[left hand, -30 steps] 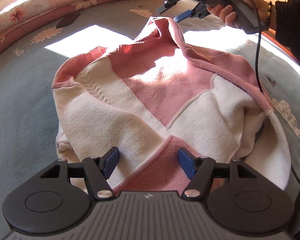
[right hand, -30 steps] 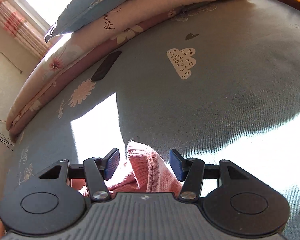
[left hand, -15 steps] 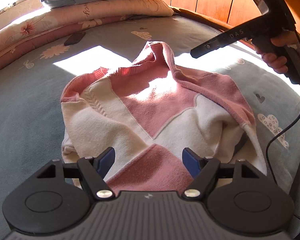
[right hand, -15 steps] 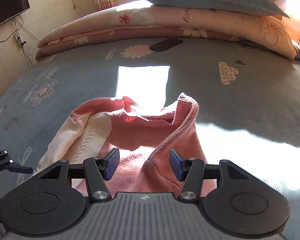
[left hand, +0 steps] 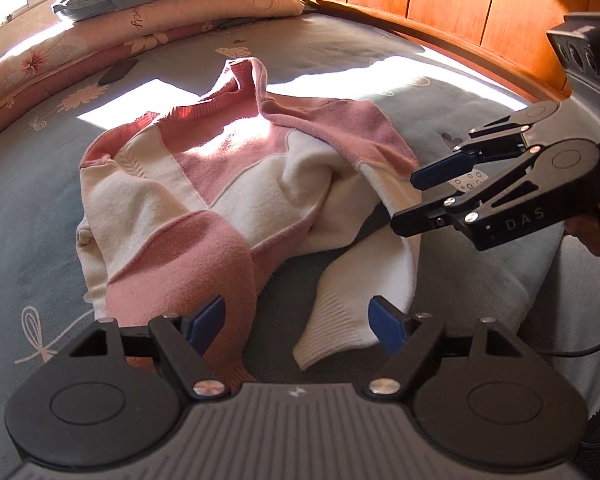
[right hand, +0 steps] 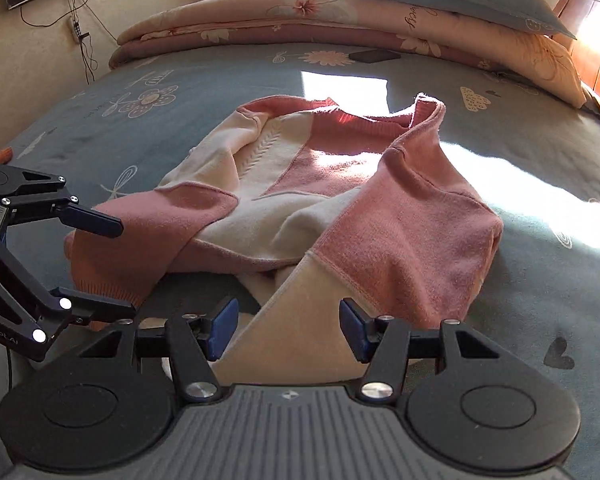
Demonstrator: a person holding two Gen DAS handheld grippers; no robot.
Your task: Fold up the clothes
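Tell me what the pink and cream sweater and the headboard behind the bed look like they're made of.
The sweater looks like soft knitted yarn, wool or acrylic: fuzzy matte surface, ribbed cuff, cable stitch on one panel. The headboard looks like wood with a glossy orange-brown varnish: vertical panels with sheen; veneer can't be ruled out.

Rumpled pink-and-cream sweater (right hand: 340, 200) on blue bedspread (right hand: 540, 280)

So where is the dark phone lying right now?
The phone lies flat on the blue bedsheet, upper left in the left wrist view, just in front of the folded quilts and beyond the sweater.
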